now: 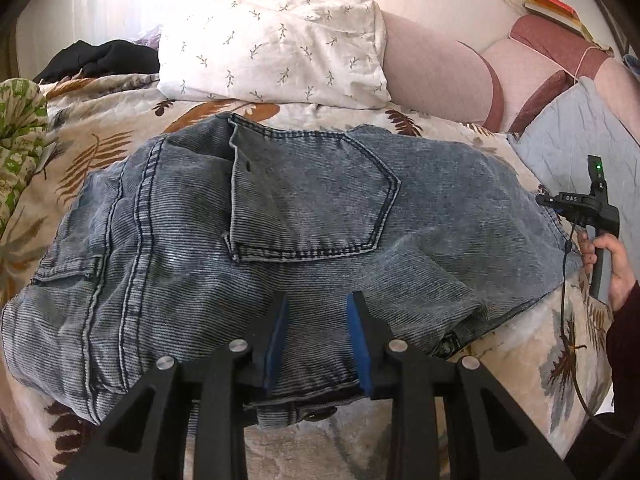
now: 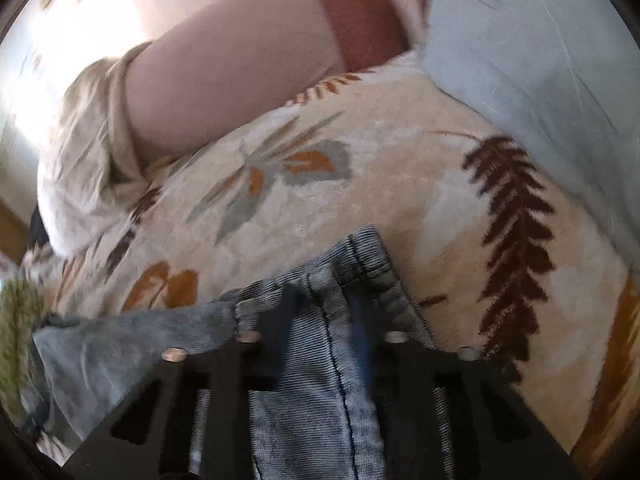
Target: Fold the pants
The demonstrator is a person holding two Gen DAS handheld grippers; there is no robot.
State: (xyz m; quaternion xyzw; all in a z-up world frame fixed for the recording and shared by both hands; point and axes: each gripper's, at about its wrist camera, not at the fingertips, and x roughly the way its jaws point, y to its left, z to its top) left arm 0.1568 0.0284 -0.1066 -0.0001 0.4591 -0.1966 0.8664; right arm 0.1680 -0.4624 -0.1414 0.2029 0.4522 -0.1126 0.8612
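Grey-blue denim pants (image 1: pixel 280 232) lie folded across the leaf-patterned bedspread (image 1: pixel 100 148), back pocket facing up. My left gripper (image 1: pixel 318 300) is open, its blue-padded fingers apart over the near edge of the pants at the waistband. My right gripper (image 1: pixel 560 202) shows at the far right end of the pants, held by a hand. In the right wrist view, which is blurred, my right gripper (image 2: pixel 326 300) has a hem end of the pants (image 2: pixel 320 360) between its fingers, over the bedspread (image 2: pixel 360 168).
A white leaf-print pillow (image 1: pixel 276 40) and pink cushions (image 1: pixel 432 76) lie behind the pants. A pale blue quilted cushion (image 1: pixel 580 136) is at the right, a green patterned cloth (image 1: pixel 20 136) at the left, black clothing (image 1: pixel 104 60) at back left.
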